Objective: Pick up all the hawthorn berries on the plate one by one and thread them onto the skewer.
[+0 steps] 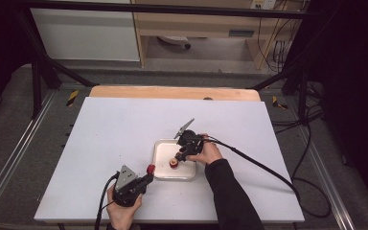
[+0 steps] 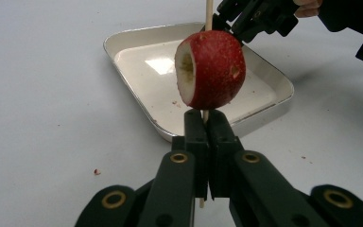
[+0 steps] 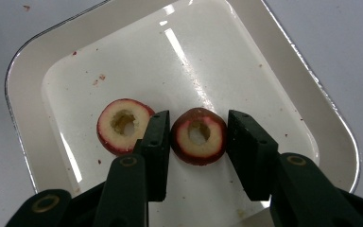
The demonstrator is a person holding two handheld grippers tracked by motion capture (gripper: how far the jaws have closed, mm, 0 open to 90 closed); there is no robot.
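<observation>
Holding the skewer (image 2: 208, 14) upright in clenched jaws, the left gripper (image 2: 207, 124) keeps one fruit piece (image 2: 211, 69) threaded beside the tray (image 2: 123, 40). Inside it, the right gripper (image 3: 197, 137) straddles a cored piece (image 3: 199, 136), jaws not clearly pressing, probably to thread it next.

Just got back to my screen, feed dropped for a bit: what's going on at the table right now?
A person works two hand-held grippers over a white tray. The left gripper is shut on a thin wooden skewer that already carries one red cored fruit piece, held beside the tray's near edge. The right gripper is down in the tray, its jaws on either side of a second cored piece; the right jaw stands clear of it. A third cored piece lies just beside it.
</observation>
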